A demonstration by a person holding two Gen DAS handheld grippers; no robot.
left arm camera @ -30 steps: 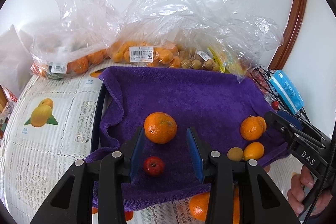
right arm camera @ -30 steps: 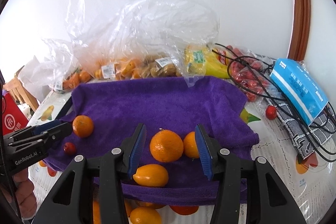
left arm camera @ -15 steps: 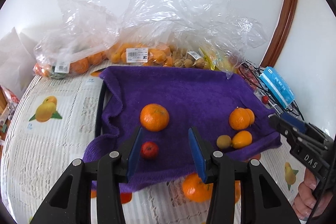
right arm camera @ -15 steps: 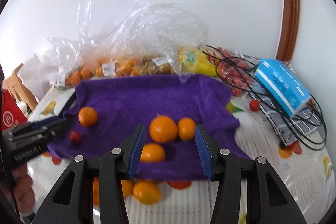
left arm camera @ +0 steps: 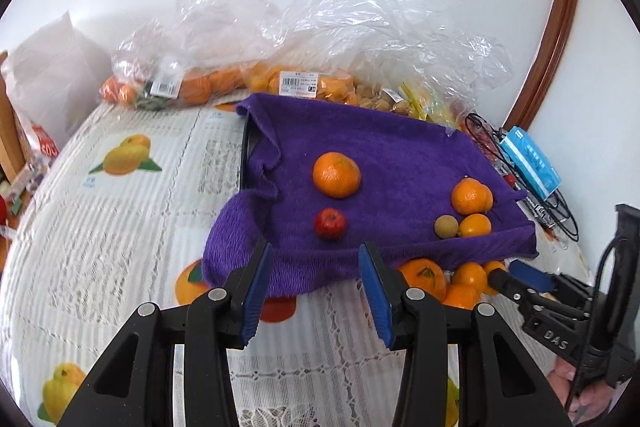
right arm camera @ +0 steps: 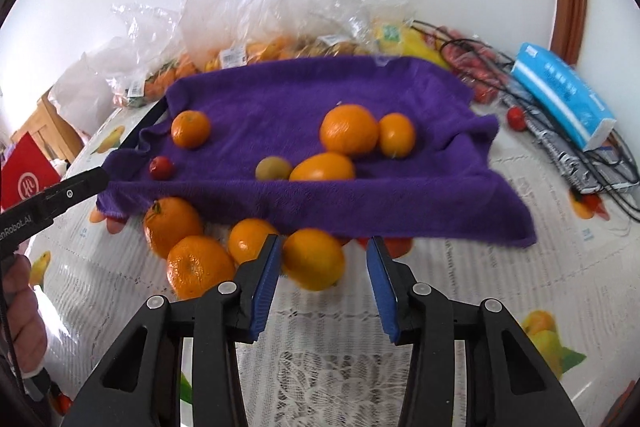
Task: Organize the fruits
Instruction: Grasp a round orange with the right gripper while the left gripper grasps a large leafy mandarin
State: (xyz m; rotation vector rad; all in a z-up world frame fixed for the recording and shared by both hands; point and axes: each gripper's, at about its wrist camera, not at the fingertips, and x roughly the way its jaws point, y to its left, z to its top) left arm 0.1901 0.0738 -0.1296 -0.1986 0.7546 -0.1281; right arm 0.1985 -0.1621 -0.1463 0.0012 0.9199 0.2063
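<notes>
Half closing the right gripper over the nearest orange, lying on the lace tablecloth just in front of the hanging edge of the purple towel. Having just been drawing the jaws in, but gripping nothing: fruit sitting close against the left pad, with a clear gap showing at the right one.

Judging the step as picking up this orange. Doing it well probably means:
- centring the fruit between the pads before squeezing;
- coming lower, so as to be clamping at the widest girth;
- pressing gently, guarding against a round fruit rolling into the three other loose oranges crowding in just to its left.

Hovering the left gripper at the towel's near edge, jaws narrowly parted and empty, aiming toward the small red fruit and the big orange on the towel.

Showing only from the right wrist: the targeted orange between the pads, all four loose oranges whole, and a stray red fruit beside the black cables.

Showing only from the left wrist: the side of the right gripper, with the loose oranges half hidden behind towel and finger, and the white bag at far left.
</notes>
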